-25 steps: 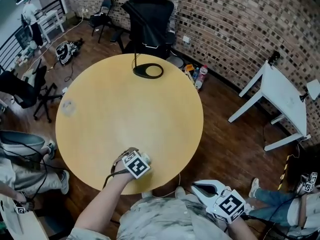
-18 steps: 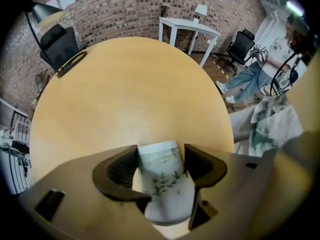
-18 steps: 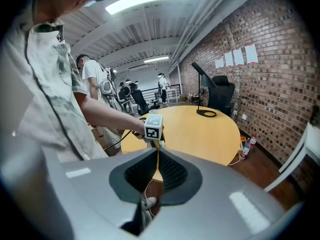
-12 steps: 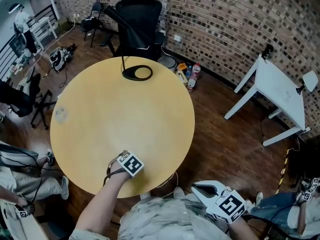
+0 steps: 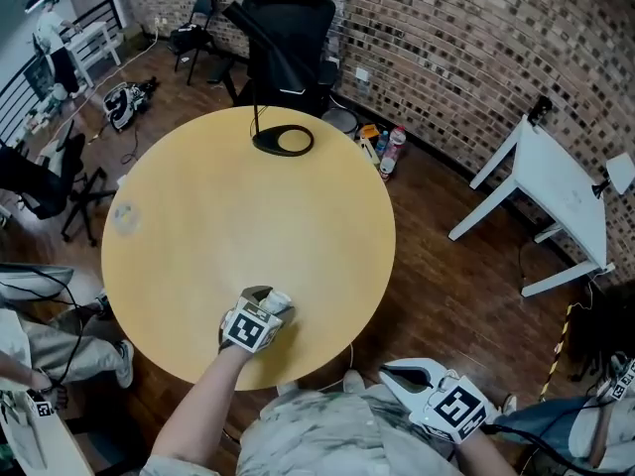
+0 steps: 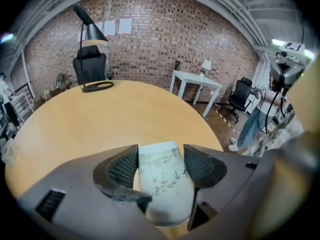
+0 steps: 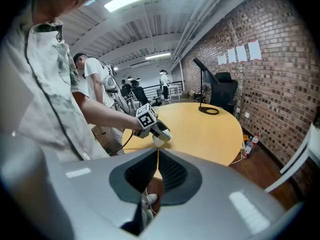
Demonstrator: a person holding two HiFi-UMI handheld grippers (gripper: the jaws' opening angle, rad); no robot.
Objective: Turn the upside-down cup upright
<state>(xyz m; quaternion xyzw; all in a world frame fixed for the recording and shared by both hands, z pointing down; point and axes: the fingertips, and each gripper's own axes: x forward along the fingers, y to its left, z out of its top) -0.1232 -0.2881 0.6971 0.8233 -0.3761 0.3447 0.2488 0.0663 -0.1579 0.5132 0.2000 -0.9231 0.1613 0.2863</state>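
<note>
A white cup (image 6: 161,184) with a grey leaf print sits between the pads of my left gripper (image 6: 159,161), which is shut on it. The cup lies tilted along the jaws, one flat end pointing away over the round wooden table (image 5: 248,196). In the head view the left gripper (image 5: 266,298) holds the cup (image 5: 278,301) near the table's front edge. My right gripper (image 5: 451,405) hangs off the table by the person's body. Its jaws are shut with nothing between them (image 7: 157,171). From there the left gripper (image 7: 160,131) and the cup (image 7: 159,140) show.
A black desk lamp's ring base (image 5: 283,141) stands at the table's far edge, with a black chair (image 5: 288,28) behind it. A small clear object (image 5: 124,216) lies at the table's left. Bottles (image 5: 392,147) stand on the floor; a white table (image 5: 561,186) is at the right.
The left gripper has closed on the cup and rolled, its marker cube swinging to the left, so the white cup now shows ahead of it. The right gripper has stayed put.
</note>
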